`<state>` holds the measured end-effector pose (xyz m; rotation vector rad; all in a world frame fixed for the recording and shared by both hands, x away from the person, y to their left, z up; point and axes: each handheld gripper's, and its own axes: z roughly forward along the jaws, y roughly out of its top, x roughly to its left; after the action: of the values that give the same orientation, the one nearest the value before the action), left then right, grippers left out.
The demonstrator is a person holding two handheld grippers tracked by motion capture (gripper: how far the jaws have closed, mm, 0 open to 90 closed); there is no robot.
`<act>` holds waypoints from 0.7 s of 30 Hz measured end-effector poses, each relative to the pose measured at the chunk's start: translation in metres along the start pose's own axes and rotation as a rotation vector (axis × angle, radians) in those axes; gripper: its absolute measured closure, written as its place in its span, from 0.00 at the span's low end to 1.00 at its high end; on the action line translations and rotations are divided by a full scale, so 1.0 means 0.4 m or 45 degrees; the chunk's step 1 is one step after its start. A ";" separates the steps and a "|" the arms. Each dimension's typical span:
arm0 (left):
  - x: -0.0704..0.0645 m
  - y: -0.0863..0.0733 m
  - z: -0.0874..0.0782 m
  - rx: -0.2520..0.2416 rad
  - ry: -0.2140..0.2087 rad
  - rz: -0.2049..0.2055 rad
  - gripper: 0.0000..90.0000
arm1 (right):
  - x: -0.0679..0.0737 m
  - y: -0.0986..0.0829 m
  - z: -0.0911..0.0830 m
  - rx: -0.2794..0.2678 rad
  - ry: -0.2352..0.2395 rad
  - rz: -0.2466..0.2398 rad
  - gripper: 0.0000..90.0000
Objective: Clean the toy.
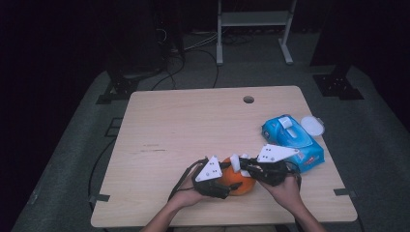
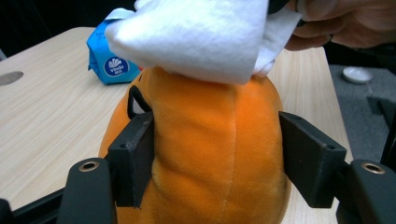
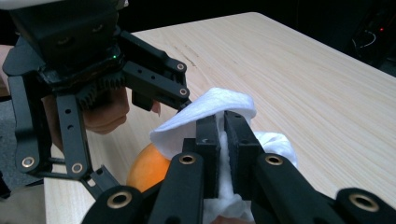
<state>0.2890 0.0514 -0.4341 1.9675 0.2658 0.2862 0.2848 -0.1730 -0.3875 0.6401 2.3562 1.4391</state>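
Note:
An orange plush toy (image 1: 239,184) sits near the table's front edge. My left gripper (image 2: 217,154) is shut on the orange plush toy (image 2: 210,154), its black jaws pressing both sides. My right gripper (image 3: 223,140) is shut on a white wipe (image 3: 210,112), which drapes over the top of the plush toy (image 3: 147,170). The same white wipe (image 2: 196,37) lies on the toy's top in the left gripper view. From above, the left gripper (image 1: 227,183) and the right gripper (image 1: 244,170) meet over the toy, with the wipe (image 1: 237,162) between them.
A blue pack of wet wipes (image 1: 292,140) lies to the right on the wooden table (image 1: 193,125), with a white round lid (image 1: 312,125) past its far end. A cable hole (image 1: 248,99) is near the far edge. A white frame (image 1: 254,21) stands behind the table.

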 end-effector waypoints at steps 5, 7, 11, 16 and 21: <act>0.004 0.002 -0.005 -0.001 0.022 -0.006 0.37 | -0.018 -0.007 -0.019 0.015 0.010 0.020 0.93; -0.009 0.006 0.000 0.017 0.004 0.054 0.36 | -0.023 -0.011 -0.024 0.011 0.029 0.050 0.93; -0.020 0.007 0.006 0.027 -0.002 0.093 0.36 | -0.010 -0.005 -0.014 0.024 0.024 0.031 0.93; -0.009 0.004 -0.004 0.014 0.006 0.070 0.37 | -0.036 -0.014 -0.017 0.002 0.047 0.092 0.93; 0.003 -0.001 -0.012 0.008 0.001 0.040 0.37 | -0.064 -0.038 -0.033 -0.003 0.037 0.164 0.93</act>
<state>0.2886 0.0564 -0.4326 1.9788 0.2370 0.3069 0.2972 -0.2024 -0.3943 0.7887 2.3734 1.5135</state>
